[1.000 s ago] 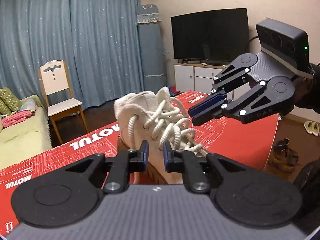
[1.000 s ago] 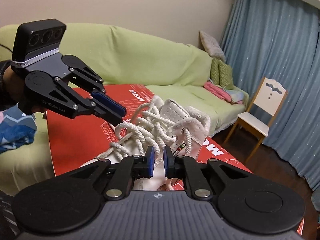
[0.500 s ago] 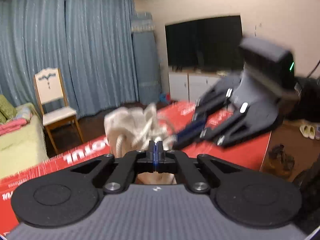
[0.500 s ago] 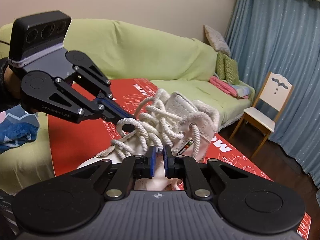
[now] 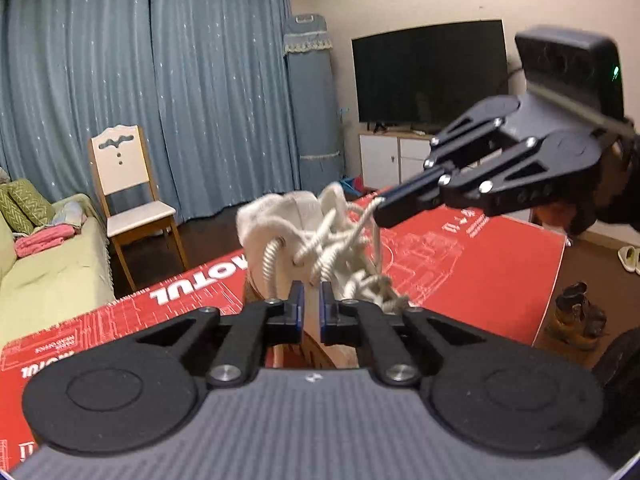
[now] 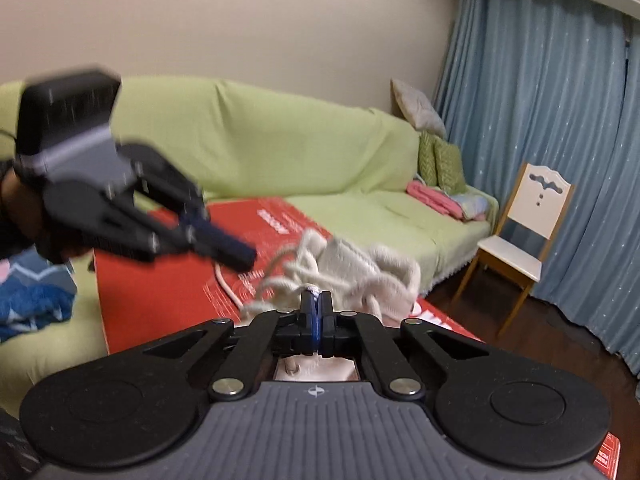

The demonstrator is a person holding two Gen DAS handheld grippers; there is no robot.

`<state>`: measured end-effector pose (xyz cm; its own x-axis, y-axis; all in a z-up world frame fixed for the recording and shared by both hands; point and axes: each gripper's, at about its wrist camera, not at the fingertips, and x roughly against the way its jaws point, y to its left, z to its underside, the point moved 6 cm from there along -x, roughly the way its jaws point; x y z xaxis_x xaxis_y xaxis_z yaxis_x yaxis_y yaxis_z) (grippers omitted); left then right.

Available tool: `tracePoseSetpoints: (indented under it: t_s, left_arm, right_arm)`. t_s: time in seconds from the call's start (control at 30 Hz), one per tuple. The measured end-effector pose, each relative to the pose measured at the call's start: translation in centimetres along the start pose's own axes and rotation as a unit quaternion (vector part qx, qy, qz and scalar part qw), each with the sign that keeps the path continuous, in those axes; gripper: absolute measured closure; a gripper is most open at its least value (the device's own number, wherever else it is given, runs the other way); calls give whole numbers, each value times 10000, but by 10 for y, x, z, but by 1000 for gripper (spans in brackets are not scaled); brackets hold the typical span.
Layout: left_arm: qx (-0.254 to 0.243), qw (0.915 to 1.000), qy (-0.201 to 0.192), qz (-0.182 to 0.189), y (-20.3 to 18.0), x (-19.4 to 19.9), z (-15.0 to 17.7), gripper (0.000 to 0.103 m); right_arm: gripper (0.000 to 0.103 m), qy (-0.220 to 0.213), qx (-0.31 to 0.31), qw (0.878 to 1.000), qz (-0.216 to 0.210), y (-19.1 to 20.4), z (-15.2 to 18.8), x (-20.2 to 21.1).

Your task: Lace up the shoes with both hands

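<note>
Right wrist, lace (image 6: pixel 315 290) pinched by hand-held gripper (image 6: pixel 316 305)

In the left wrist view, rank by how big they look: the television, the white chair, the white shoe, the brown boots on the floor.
1. Television
2. White chair and white shoe: look about alike, and the shoe is much nearer the camera, so unranked
3. Brown boots

Cream shoe (image 5: pixel 288 220), red white-printed box (image 5: pixel 480 264), blue curtains (image 5: pixel 160 92).
</note>
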<state>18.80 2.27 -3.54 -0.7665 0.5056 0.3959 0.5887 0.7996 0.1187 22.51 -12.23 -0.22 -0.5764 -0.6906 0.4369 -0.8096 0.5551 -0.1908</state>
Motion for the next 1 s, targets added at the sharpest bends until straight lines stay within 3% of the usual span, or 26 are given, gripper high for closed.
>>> tracePoseSetpoints:
  t_s: [0.33, 0.5, 0.7, 0.77, 1.0]
  left_arm:
    - [-231, 9997, -1, 5, -6, -12, 1, 99]
    - [-137, 9999, 15, 63, -6, -10, 4, 98]
    - [-203, 9998, 2, 42, -9, -12, 4, 98]
    - [-172, 9998, 1, 40, -8, -12, 3, 103]
    - [-84, 9999, -95, 58, -7, -8, -3, 103]
  right_arm:
    - [103, 70, 62, 9998, -195, 10, -1, 8]
    - [103, 73, -38, 10000, -22, 5, 5, 11]
    - [103, -37, -8, 9995, -299, 12, 5, 17]
    - [103, -20, 53, 9995, -298, 13, 8, 17]
    - [102, -125, -172, 9991, -361, 4, 8, 26]
